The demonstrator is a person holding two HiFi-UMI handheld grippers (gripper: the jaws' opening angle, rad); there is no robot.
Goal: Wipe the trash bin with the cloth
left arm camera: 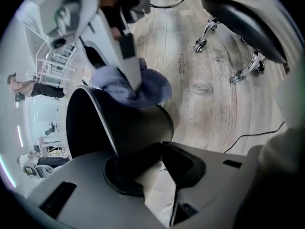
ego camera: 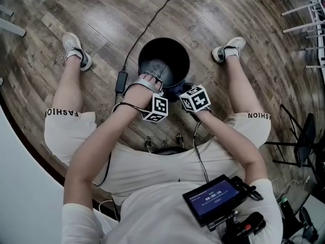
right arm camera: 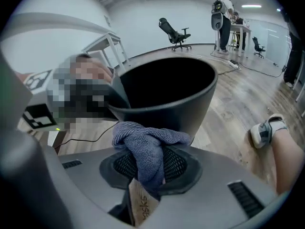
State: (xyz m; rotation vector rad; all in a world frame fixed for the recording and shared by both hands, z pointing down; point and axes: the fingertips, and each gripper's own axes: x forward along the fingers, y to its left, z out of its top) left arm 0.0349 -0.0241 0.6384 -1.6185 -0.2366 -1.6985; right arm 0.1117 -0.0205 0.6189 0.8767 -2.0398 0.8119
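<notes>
Floor is wood plank. A person sits over it with a shoe on each side of the work.

Trash bin is black, round and open-topped. It sits between the feet, mouth towards the head view. Can't tell whether its base is flat on the floor or tipped.

Left gripper is at the bin's near rim. The rim and wall run down between its jaws, which are closed on that thin wall with one pad inside and one outside.

Right gripper is just beside the left one, outside the bin, with its jaws clamped on the cloth.

Cloth is blue-grey and bunched into a wad. It sticks out past the pads and lies against the bin's outer wall just under the rim.

Cable with its adapter lies on the floor, touching or just beside the bin's left side.

Risks as I read them:
- The left grip is a pinch on a smooth, thin rim. Wipe pressure from the right could twist the bin out of it or tip it.
- The cloth is wadded, so only a small patch touches and the wipe will likely leave streaks unwiped.
- If the cloth drags over the rim edge, it could pull free of the jaws.
- If the bin gets turned, it could snag the cable.
</notes>
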